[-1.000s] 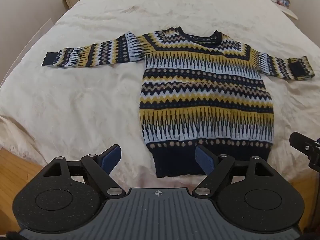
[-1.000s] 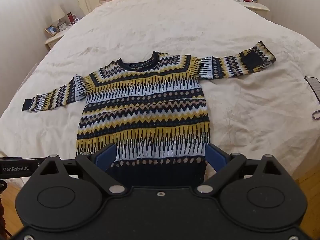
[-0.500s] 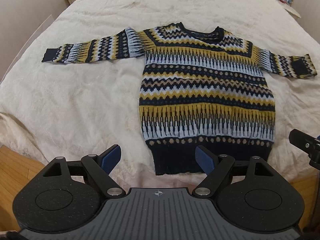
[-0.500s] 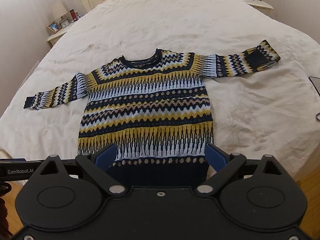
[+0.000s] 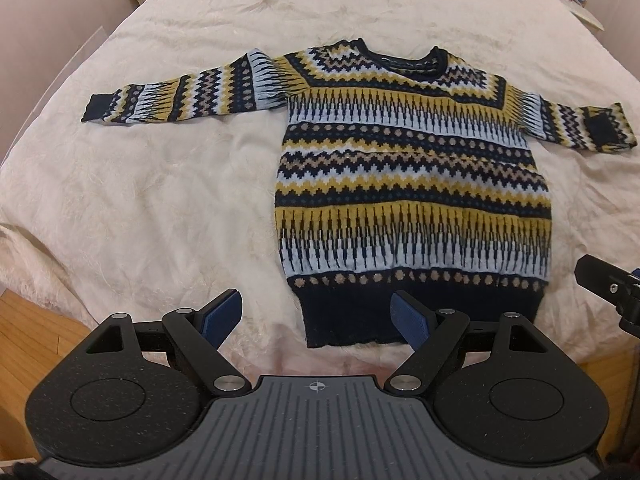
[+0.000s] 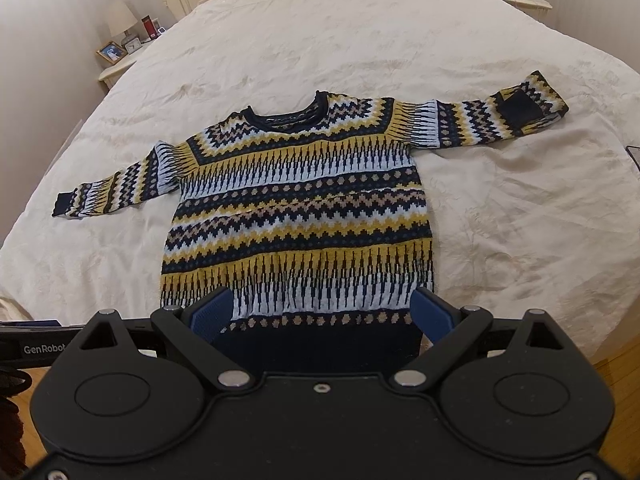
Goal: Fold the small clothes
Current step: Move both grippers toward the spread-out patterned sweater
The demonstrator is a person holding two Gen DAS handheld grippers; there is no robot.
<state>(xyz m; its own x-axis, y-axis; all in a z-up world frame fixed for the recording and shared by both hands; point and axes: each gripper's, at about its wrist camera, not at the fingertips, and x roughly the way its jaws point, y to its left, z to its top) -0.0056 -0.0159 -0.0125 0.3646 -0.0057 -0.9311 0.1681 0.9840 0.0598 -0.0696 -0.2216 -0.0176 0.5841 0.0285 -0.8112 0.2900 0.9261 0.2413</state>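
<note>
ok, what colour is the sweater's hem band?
Solid dark navy on the sweater's hem band, below the patterned rows. Left wrist view shows it best.

- The left hand-held gripper (image 5: 317, 316) points steeply downward, its two blue-padded fingers (image 5: 222, 314) spread wide with nothing between the pads.
- The right hand-held gripper (image 6: 323, 312) also tilts downward, a little less steeply, jaws set wide apart, blue pads (image 6: 434, 314) angled outward and closed on nothing.
- A black part of the right hand-held gripper shows at the right edge of the left wrist view, so the two sit side by side, close together.
</note>
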